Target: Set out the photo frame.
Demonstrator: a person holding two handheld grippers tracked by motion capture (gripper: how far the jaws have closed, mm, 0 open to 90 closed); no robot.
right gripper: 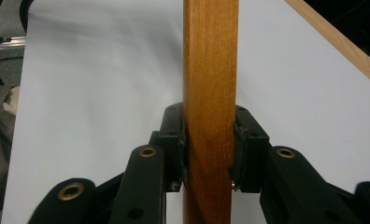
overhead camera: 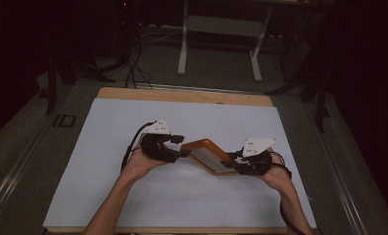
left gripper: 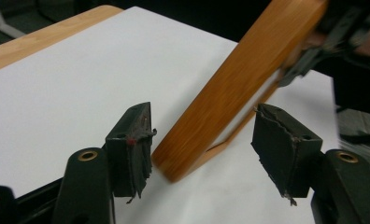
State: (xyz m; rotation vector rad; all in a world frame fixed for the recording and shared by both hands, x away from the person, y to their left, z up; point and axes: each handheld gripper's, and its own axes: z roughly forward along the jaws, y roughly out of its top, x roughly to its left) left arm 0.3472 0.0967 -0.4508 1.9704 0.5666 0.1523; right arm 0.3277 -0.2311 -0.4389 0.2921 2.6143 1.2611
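Observation:
A flat wooden frame [overhead camera: 209, 154] with a pale grey panel is held tilted above the white sheet at the table's middle. My right gripper [overhead camera: 233, 164] is shut on its right end, and in the right gripper view both pads clamp the frame's edge [right gripper: 210, 60] within that gripper [right gripper: 210, 135]. My left gripper [overhead camera: 181, 147] is at the frame's left end. In the left gripper view its jaws [left gripper: 204, 123] stand open around the frame's lower corner [left gripper: 248, 74], with a clear gap at the right pad [left gripper: 286, 149]. The right gripper [left gripper: 323, 42] shows at the frame's far end.
A white sheet [overhead camera: 182, 196] covers most of the wooden table [overhead camera: 182, 95]. Beyond the table's far edge are the white legs of a stand [overhead camera: 183, 54] and cables on a dark floor [overhead camera: 133, 68]. A person's forearms enter from the bottom.

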